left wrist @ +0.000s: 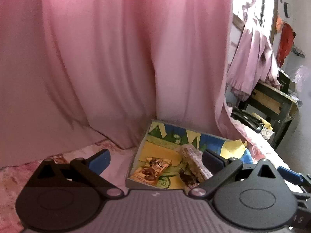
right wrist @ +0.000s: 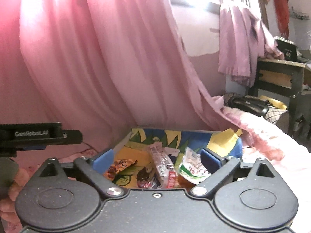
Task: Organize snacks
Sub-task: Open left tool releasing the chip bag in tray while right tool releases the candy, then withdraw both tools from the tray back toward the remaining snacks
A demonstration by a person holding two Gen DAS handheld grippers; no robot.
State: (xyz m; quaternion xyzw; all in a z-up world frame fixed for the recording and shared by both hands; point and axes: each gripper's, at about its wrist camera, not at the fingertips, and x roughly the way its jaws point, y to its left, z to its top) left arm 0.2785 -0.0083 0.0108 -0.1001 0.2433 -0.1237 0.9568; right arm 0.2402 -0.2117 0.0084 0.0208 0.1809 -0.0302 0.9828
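Only the right view shows the green-white packet [right wrist: 192, 167] (both grippers' fingers spread).

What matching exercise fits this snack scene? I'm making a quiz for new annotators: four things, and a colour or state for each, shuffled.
Things:
1. curtain
2. box
3. right gripper
4. white-and-green packet

Descriptions:
a. open, nothing between its fingers
b. pink, hanging behind the box
c. lying inside the box
d. holds snacks, colourful lining

Pairs: 1-b, 2-d, 3-a, 4-c
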